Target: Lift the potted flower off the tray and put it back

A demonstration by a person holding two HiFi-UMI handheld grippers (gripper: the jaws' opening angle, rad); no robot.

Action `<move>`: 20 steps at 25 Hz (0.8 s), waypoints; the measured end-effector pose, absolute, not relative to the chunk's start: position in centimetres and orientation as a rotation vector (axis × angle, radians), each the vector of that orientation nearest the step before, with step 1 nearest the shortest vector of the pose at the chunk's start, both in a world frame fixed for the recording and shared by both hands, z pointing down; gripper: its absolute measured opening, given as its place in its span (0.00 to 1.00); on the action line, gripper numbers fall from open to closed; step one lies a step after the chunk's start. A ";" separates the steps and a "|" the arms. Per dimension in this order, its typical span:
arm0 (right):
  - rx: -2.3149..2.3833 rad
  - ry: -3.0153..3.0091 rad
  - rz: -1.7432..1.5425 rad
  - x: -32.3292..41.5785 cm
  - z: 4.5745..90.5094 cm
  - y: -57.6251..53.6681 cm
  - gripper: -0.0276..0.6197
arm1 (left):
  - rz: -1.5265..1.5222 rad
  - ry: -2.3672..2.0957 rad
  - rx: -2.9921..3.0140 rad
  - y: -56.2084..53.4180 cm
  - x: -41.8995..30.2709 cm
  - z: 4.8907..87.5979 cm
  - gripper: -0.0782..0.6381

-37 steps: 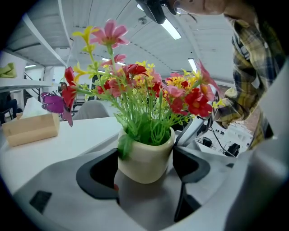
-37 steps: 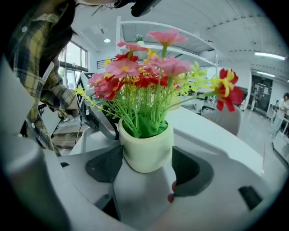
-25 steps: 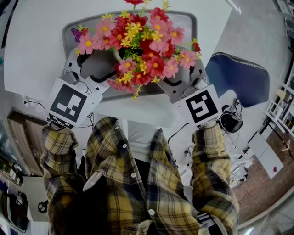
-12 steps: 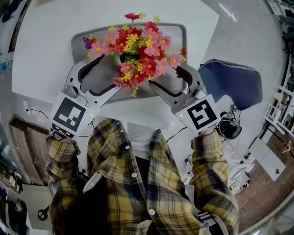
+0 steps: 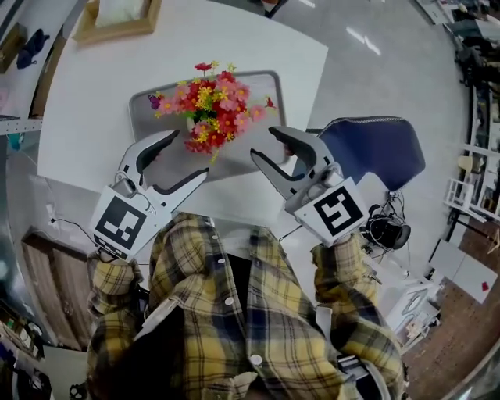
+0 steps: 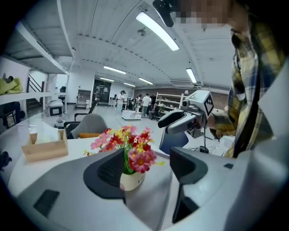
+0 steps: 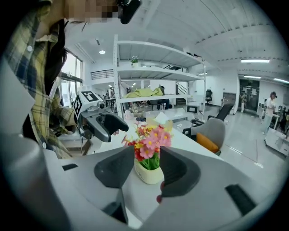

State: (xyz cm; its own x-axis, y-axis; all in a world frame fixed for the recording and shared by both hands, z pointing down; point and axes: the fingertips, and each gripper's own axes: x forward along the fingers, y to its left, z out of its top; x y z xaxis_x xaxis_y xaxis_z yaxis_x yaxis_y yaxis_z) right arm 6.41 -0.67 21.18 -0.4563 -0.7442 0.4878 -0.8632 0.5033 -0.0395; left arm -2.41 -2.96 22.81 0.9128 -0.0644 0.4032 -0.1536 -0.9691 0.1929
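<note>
Two grippers are held up by the table's near edge, both clear of the potted flower [image 5: 209, 117]. It's stood upright on the grey tray [image 5: 262, 84], which is set on the white table [image 5: 258, 43]. Pink, red & yellow blooms are packed on top, so the cream pot is hidden from the head cam and only made out in the gripper views.

L gripper [image 5: 191, 154] is seen w/ jaws wide apart, having just been closed a touch. Nothing's held btwn them. In its own view the flower is only lined up w/ the gap, well beyond the pads, not touched.

R gripper [image 5: 262, 142] is seen w/ jaws drawn partway in, having just been closing too, but they aren't shut together and nothing's clamped. The pot is framed btwn the pads in its view, yet well apart from them.

Each gripper is pointed in toward the tray from its own side, w/ the flower roughly btwn the two.

Other stuff: a wooden tissue box [image 5: 117, 19] is sat at the table's far left, and a blue chair [image 5: 375, 148] is parked just off the right side. Yellow plaid sleeves [image 5: 344, 273] are seen behind the grippers.
</note>
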 end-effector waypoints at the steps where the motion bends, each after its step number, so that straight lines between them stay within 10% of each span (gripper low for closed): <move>1: 1.354 -2.349 0.389 6.4 20.2 -0.6 0.30 | 0.565 -0.162 2.860 -2.8 -2.2 21.8 0.56; 20: 1.537 -2.388 0.013 1.9 7.9 1.6 0.04 | 0.261 -0.258 2.984 0.3 -1.3 9.5 0.14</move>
